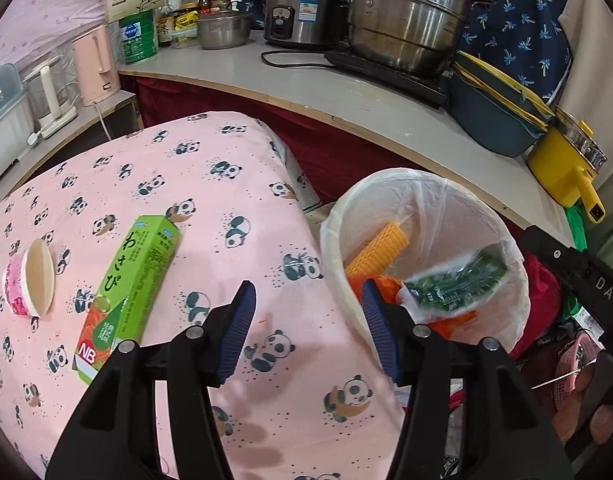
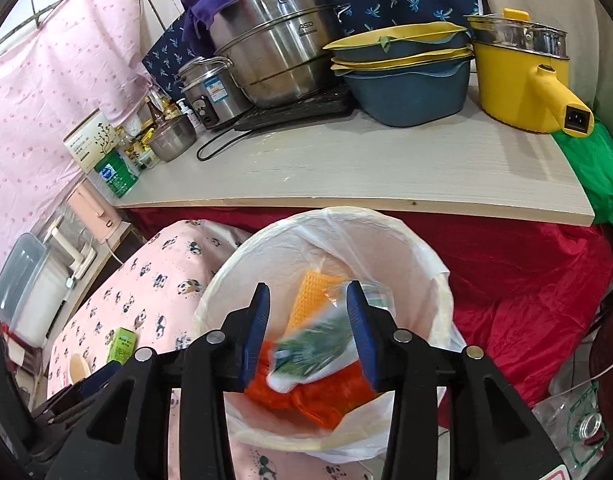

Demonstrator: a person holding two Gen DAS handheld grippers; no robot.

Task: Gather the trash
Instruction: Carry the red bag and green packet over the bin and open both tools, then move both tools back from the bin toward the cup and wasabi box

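Note:
A bin lined with a white bag (image 1: pixel 426 178) (image 2: pixel 346 216) stands at the right edge of the panda-print table (image 1: pixel 234 184). In it lie a yellow waffle-textured piece (image 1: pixel 380 248) (image 2: pixel 314 292), orange wrapping (image 2: pixel 306 400) and a blurred green-and-white wrapper (image 1: pixel 454 284) (image 2: pixel 314 344). My right gripper (image 2: pixel 307 288) hangs open over the bin, and the wrapper lies loose below its jaws. My left gripper (image 1: pixel 308 286) stands open over the table's edge beside the bin, with nothing in it. On the table lie a green box (image 1: pixel 138 280) (image 2: pixel 122 346) and a pink cup on its side (image 1: pixel 30 280).
Behind the bin runs a white counter (image 2: pixel 366 168) with steel pots (image 2: pixel 274 52), blue basins (image 2: pixel 410 92) and a yellow pot (image 2: pixel 514 76). A red cloth (image 2: pixel 526 280) hangs under it. A pink kettle (image 1: pixel 96 66) stands far left and a pink basket (image 1: pixel 570 364) low right.

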